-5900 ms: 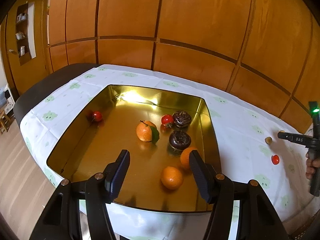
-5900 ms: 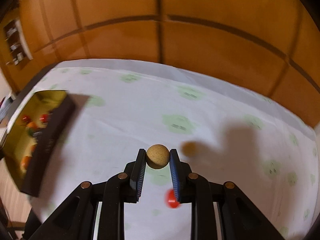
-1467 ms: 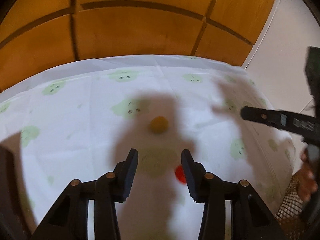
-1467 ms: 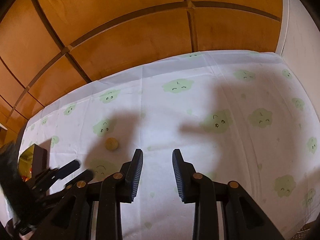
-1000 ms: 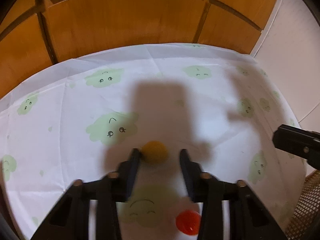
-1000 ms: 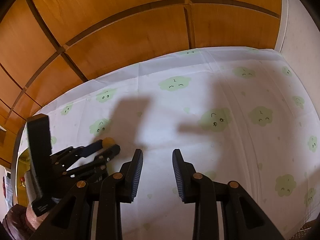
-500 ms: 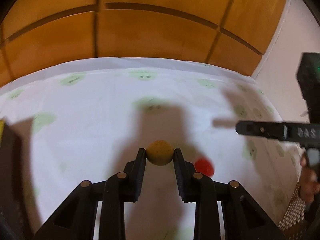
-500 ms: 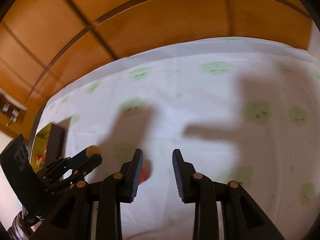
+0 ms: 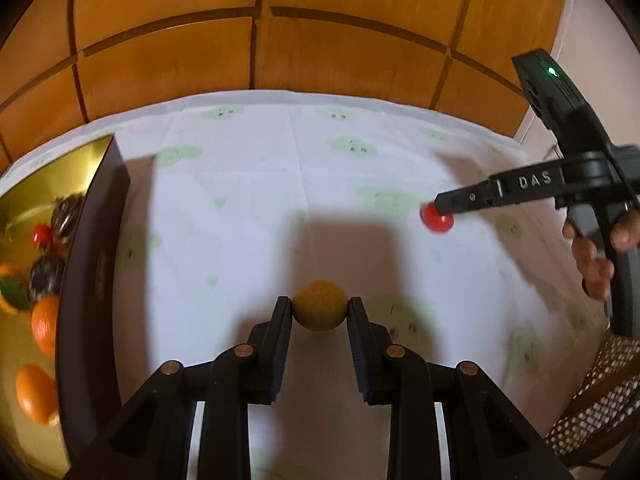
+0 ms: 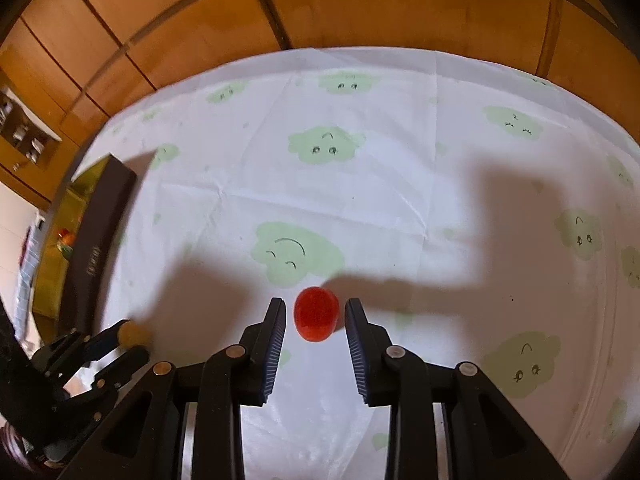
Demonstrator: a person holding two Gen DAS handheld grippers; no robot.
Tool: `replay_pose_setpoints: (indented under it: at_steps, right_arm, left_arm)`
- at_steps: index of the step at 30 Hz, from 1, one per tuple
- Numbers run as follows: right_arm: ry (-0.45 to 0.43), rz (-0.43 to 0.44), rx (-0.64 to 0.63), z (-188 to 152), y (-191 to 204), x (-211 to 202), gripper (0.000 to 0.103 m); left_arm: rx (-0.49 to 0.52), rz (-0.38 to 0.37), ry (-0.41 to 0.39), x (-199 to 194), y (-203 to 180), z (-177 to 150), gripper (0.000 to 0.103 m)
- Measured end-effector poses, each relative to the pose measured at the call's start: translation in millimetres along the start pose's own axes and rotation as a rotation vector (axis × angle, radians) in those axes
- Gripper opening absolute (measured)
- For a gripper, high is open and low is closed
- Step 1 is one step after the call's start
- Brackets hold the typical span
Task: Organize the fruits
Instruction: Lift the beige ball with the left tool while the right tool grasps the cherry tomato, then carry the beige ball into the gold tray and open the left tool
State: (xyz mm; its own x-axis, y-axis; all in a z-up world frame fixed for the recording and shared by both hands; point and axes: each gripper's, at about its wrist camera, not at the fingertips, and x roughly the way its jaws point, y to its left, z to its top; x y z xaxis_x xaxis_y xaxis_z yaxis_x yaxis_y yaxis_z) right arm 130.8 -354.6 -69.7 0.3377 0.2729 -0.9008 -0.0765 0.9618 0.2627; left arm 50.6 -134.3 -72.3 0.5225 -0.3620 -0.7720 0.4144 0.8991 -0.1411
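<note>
Cloud-print tablecloth point(image 10: 400, 184): left gripper point(image 9: 320, 312) pinches tan ball-like fruit point(image 9: 320, 311); right gripper point(image 10: 316, 312) spread, straddling cherry tomato point(image 10: 316, 314). Centre it, close gently.

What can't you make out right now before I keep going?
- Gold tray: left wrist view, cut off by the left edge; fruit count unknown.
- Tray fruit: blurred, dark ones unidentifiable.
- Red fruit between the right gripper fingers: pad contact unclear.
- Yellow-brown ball: kind unclear.

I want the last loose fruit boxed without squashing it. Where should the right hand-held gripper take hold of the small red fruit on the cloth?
Grip the red fruit across its widest middle, coming from above. It lies alone on the tablecloth, already between the right hand-held gripper's open fingers, with small gaps each side.
</note>
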Motion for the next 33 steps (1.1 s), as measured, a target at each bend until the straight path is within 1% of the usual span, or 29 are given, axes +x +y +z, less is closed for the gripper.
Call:
replay_pose_setpoints:
  at_steps: [3,8,10,11,12,13,19,26,33]
  right_arm:
    - [0.009,0.003,-0.002,2.2,3.9,5.2,0.031]
    - [0.012,-0.018,-0.023,7.1,10.9,15.0,0.031]
    - [0.038,-0.031,-0.048,6.8,14.7,21.7,0.031]
    - [0.042,-0.051,-0.068,5.5,18.0,24.0,0.031]
    - [0.028,-0.079,-0.095,4.5,22.2,23.6,0.028]
    - [0.021,-0.094,-0.112,3.6,24.9,23.0,0.027]
    - [0.028,-0.103,-0.154,0.9,28.0,25.4,0.027]
    - [0.029,-0.115,-0.174,-0.8,27.9,25.0,0.027]
    - [0.024,-0.133,-0.196,-0.1,36.5,29.7,0.027]
  left_arm:
    - [-0.015,-0.001,0.015,4.2,2.2,-8.1,0.028]
    - [0.006,0.001,-0.009,5.1,-0.7,-11.5,0.029]
    - [0.011,-0.001,-0.015,4.6,0.1,-12.5,0.029]
    - [0.016,0.001,-0.019,4.6,0.0,-12.9,0.029]
    - [0.019,0.003,-0.023,5.0,0.2,-13.3,0.029]
    - [0.021,0.004,-0.027,4.7,-0.3,-13.8,0.029]
    - [0.01,0.002,-0.033,1.6,-0.9,-11.9,0.028]
    - [0.001,0.01,-0.097,-26.0,1.5,3.0,0.028]
    - [-0.028,0.065,-0.189,-69.8,9.2,19.6,0.028]
